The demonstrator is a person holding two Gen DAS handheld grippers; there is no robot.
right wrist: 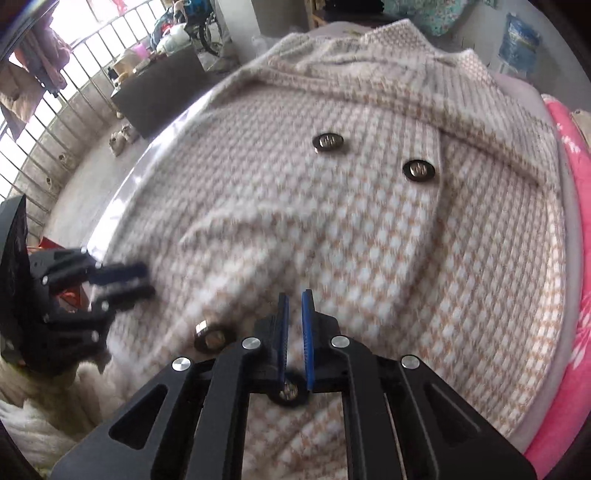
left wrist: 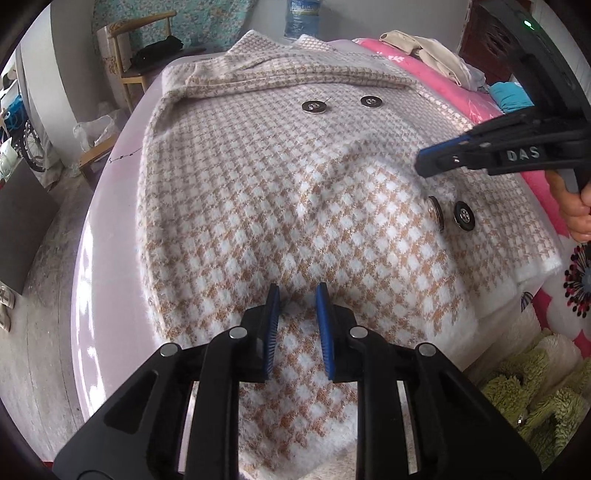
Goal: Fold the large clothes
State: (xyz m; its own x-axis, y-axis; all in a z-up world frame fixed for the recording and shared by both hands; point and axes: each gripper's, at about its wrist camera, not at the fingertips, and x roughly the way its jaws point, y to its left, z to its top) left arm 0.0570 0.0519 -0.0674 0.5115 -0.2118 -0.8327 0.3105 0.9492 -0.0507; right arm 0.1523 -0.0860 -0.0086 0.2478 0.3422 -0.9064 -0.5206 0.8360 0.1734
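Observation:
A beige and white houndstooth coat point(left wrist: 280, 206) lies flat, front side up, on a pale lilac table point(left wrist: 110, 229), collar at the far end. It has large metal buttons point(left wrist: 313, 107). My left gripper point(left wrist: 297, 291) hovers over the coat's near hem, jaws open with nothing between them. My right gripper point(left wrist: 424, 162) comes in from the right above the lower buttons point(left wrist: 463, 216). In the right wrist view the coat point(right wrist: 351, 229) fills the frame; my right gripper point(right wrist: 294, 295) has a narrow gap between its jaws, empty above the fabric. My left gripper point(right wrist: 122, 282) shows at the left, blurred.
A pink floral blanket point(left wrist: 476, 103) with piled clothes point(left wrist: 436, 55) lies to the right. A green shaggy mat point(left wrist: 532, 398) lies near right. A wooden chair point(left wrist: 136, 51) and a water bottle point(left wrist: 301, 18) stand beyond the table. A railing and window point(right wrist: 55, 110) are left.

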